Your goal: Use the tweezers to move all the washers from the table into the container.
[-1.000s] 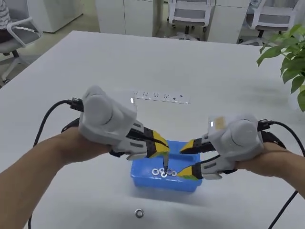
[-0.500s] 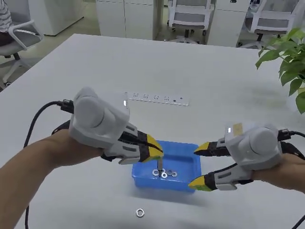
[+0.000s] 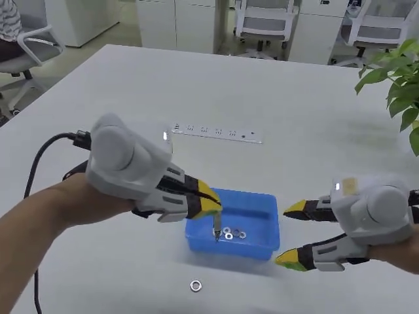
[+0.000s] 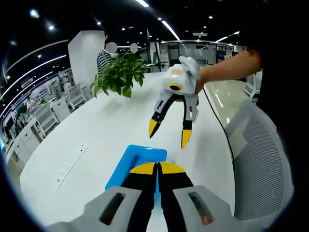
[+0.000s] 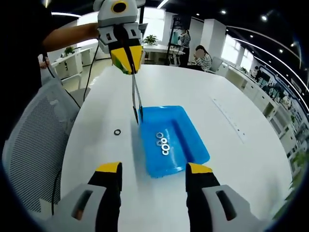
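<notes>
My left gripper (image 3: 209, 200) is shut on the metal tweezers (image 3: 216, 227), whose tips hang inside the blue container (image 3: 260, 197) just left of several washers (image 3: 233, 233) lying on its floor. One washer (image 3: 196, 285) lies on the white table in front of the container. My right gripper (image 3: 288, 234) is open and holds nothing, to the right of the container. In the right gripper view the tweezers (image 5: 136, 99) point down at the container's (image 5: 181, 124) near-left rim, beside the loose washer (image 5: 117, 132). The left gripper view shows its shut jaws over the container (image 4: 139, 159).
A white power strip (image 3: 216, 133) lies on the table behind the container. A green plant (image 3: 396, 72) stands at the right edge. Office chairs (image 3: 262, 16) stand beyond the table's far side. A cable (image 3: 46, 163) trails from the left gripper.
My right gripper has drawn back to the right, away from the container's right side. The left gripper and tweezers have shifted slightly left, and the tips sit left of the washers.
</notes>
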Tool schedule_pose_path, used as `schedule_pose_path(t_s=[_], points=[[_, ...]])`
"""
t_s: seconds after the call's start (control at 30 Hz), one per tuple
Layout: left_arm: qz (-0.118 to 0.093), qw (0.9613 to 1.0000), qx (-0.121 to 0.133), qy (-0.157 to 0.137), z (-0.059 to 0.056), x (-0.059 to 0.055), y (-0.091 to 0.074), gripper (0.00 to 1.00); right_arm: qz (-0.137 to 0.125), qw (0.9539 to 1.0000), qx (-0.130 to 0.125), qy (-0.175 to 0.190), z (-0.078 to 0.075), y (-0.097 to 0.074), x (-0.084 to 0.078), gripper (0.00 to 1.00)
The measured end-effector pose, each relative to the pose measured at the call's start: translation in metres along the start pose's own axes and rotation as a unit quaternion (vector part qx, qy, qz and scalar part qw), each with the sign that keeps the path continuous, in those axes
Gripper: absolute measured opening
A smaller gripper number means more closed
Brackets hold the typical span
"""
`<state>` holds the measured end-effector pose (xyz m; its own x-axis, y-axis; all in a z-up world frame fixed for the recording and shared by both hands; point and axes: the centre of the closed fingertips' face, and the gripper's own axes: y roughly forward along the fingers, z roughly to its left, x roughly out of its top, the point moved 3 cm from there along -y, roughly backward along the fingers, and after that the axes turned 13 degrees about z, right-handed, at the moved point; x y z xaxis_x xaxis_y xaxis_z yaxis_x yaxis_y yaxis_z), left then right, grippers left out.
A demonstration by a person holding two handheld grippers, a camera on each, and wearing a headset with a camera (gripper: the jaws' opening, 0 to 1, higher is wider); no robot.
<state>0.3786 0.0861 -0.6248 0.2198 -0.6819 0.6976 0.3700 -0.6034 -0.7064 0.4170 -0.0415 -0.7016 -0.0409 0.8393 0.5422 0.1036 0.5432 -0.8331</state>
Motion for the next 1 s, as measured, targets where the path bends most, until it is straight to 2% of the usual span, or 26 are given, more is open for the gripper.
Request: schedule_pose_path(t_s=[0.23,0.57,0.73,1.0], points=[[0.005,1.0000,-0.008,-0.002,-0.009,-0.008,0.000,0.05,-0.002,0.9999,-0.002,0.011,0.005,-0.003,-0.003,0.59],[0.020,0.9997,-0.015,0.002,-0.025,-0.026,0.005,0.05,-0.006,0.9996,0.001,0.027,0.016,-0.004,-0.006,0.68],[0.022,0.9996,-0.018,-0.003,-0.031,-0.030,0.006,0.05,-0.009,0.9995,0.004,0.031,0.021,-0.003,-0.006,0.72],[0.028,0.9994,-0.020,-0.007,-0.036,-0.040,0.009,0.05,-0.017,0.9992,0.010,0.036,0.028,-0.002,-0.005,0.79]])
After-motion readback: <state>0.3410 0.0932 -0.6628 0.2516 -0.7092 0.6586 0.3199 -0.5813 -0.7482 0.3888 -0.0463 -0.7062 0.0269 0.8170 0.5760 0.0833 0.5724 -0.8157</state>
